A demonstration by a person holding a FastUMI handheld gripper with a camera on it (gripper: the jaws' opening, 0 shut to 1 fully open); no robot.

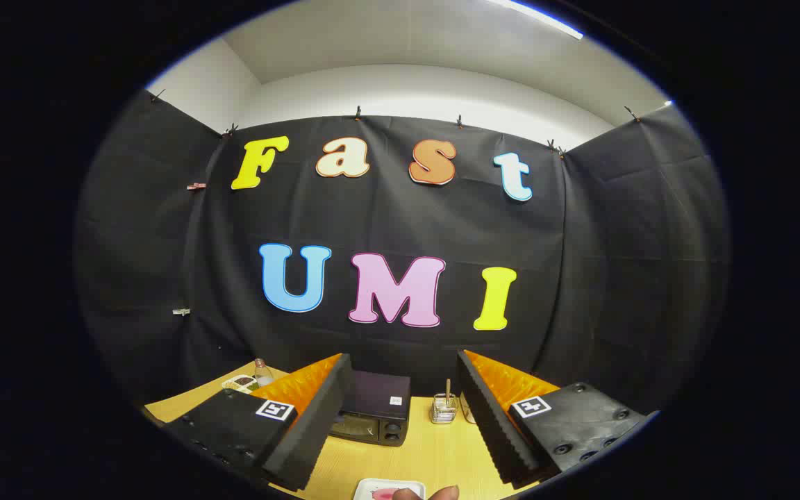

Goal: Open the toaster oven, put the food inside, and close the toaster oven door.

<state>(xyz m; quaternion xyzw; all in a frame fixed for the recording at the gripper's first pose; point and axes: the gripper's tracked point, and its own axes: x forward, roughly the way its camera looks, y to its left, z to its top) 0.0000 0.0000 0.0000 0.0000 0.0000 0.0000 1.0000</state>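
Observation:
A dark toaster oven stands on the wooden table against the booth's back wall, its door shut, partly hidden behind my left finger. My gripper is held high and well back from it, open, with nothing between its fingers. Close below the fingers lies a white plate with pinkish food on it. A person's fingertips touch the plate's near side.
A wire holder with a stick in it stands just right of the oven, with a clear glass beside it. Behind the left finger sit a small bottle and a white tray of bits.

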